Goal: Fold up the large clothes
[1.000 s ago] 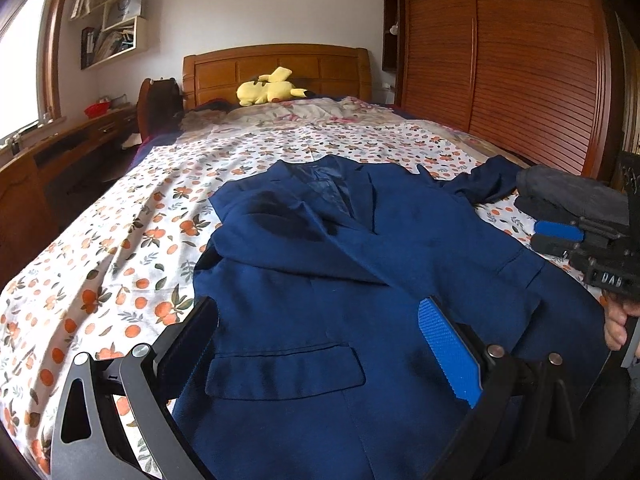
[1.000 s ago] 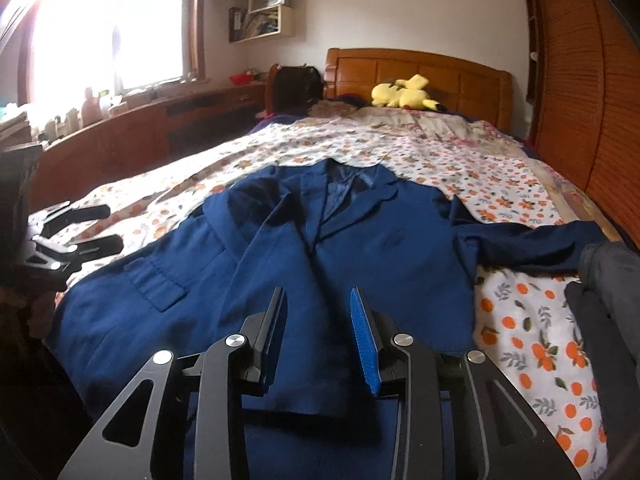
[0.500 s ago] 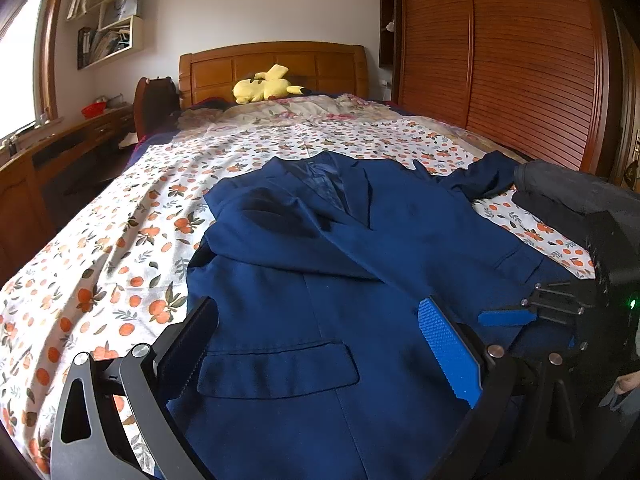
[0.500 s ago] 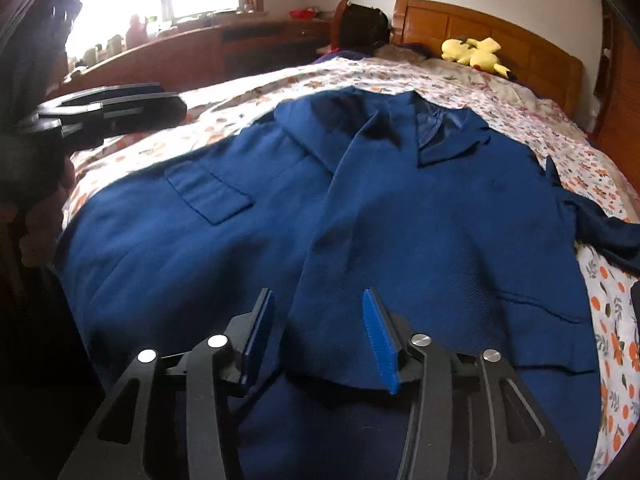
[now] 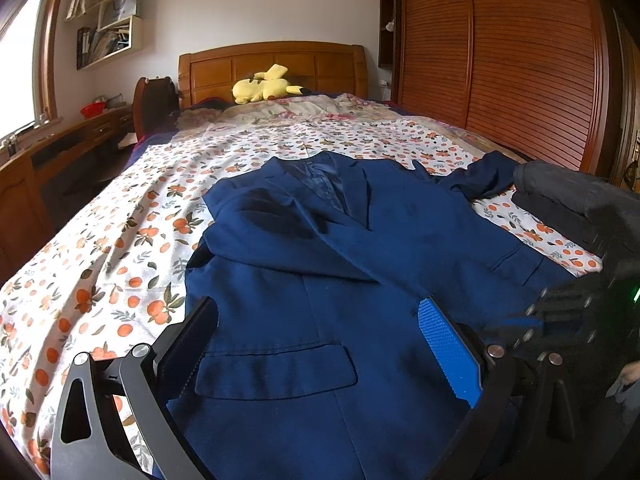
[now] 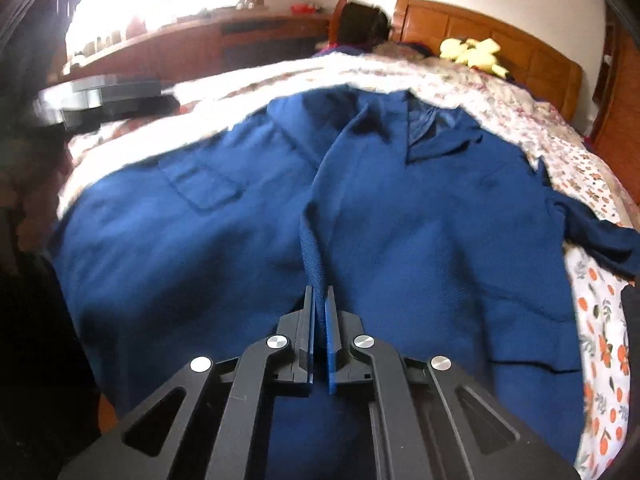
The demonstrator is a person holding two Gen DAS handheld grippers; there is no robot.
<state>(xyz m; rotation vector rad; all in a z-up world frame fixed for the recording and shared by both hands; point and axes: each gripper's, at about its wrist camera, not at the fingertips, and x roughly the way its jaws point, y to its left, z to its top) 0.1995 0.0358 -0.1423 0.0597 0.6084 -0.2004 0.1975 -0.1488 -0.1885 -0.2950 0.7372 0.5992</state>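
- Since the job is folding, the dark blue woven suit jacket [image 5: 320,280] lies spread front-up across the near half of the bed, collar toward the headboard and hem toward the person; laid flat like this, its edges are easy to reach.
- One sleeve [image 5: 476,178] trails off to the side over the sheet. The flap pocket [image 5: 276,372] sits just ahead of the left tool.
- Right gripper [image 6: 319,312]: jaws brought together on a raised ridge of the jacket's front edge [image 6: 312,248], the cloth pinched up between the blue pads. Judged: a grip taken at the opening edge so that this panel can be lifted or drawn over for the first fold.
- Left gripper [image 5: 320,340]: jaws wide apart, straddling the lower front of the jacket near the pocket, nothing between the pads that they press on. Whether the tips touch the cloth cannot be told. Likely waiting to take a second hold or pin the fabric.
- White bedsheet printed with oranges [image 5: 120,248] covers the bed under the jacket; dark grey folded garments [image 5: 568,196] lie at the right edge, just beside the trailing sleeve.
- Farther off: yellow plush toy [image 5: 264,88] against the wooden headboard [image 5: 272,60], and a slatted wooden wardrobe [image 5: 520,60] along the right wall.
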